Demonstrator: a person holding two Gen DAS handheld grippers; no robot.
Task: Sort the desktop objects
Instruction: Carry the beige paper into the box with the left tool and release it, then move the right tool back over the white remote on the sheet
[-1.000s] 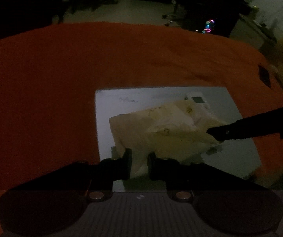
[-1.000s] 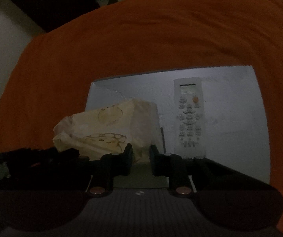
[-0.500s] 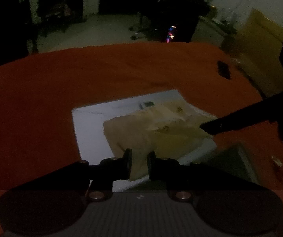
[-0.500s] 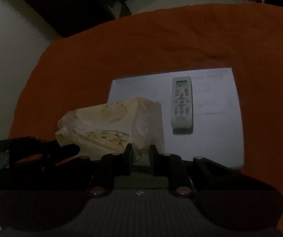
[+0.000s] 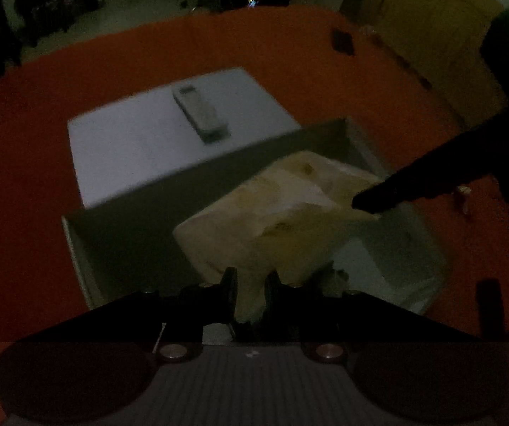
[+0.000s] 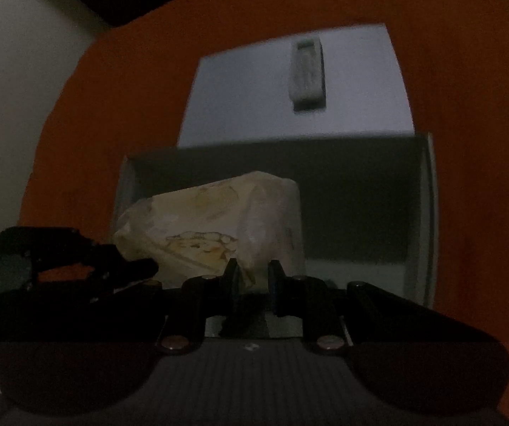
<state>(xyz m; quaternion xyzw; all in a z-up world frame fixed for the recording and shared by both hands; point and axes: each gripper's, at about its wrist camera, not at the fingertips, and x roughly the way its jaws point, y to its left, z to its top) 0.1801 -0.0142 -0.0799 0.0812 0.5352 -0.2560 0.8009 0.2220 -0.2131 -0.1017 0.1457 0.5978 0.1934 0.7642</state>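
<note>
A pale crumpled snack bag (image 5: 283,213) (image 6: 212,227) hangs over an open box (image 5: 119,248) (image 6: 361,213) that stands on the orange tablecloth. My left gripper (image 5: 251,284) is shut on one edge of the bag, and my right gripper (image 6: 252,277) is shut on the opposite edge. In the left wrist view the right gripper's dark finger (image 5: 414,184) reaches in from the right to the bag. The left gripper's body (image 6: 77,259) shows at the left of the right wrist view. A white remote control (image 5: 199,113) (image 6: 307,74) lies on a white sheet (image 5: 130,142) (image 6: 247,99) beyond the box.
The orange cloth (image 5: 23,177) covers the whole table. A small dark object (image 5: 342,42) lies on it at the far right, near a yellow-brown cardboard box (image 5: 432,25). The room is dim, with dark furniture and coloured lights behind the table.
Both grippers have carried the bag back off the white sheet and toward me; it now hangs over the open box, which has come into view. The remote stays on the sheet.
</note>
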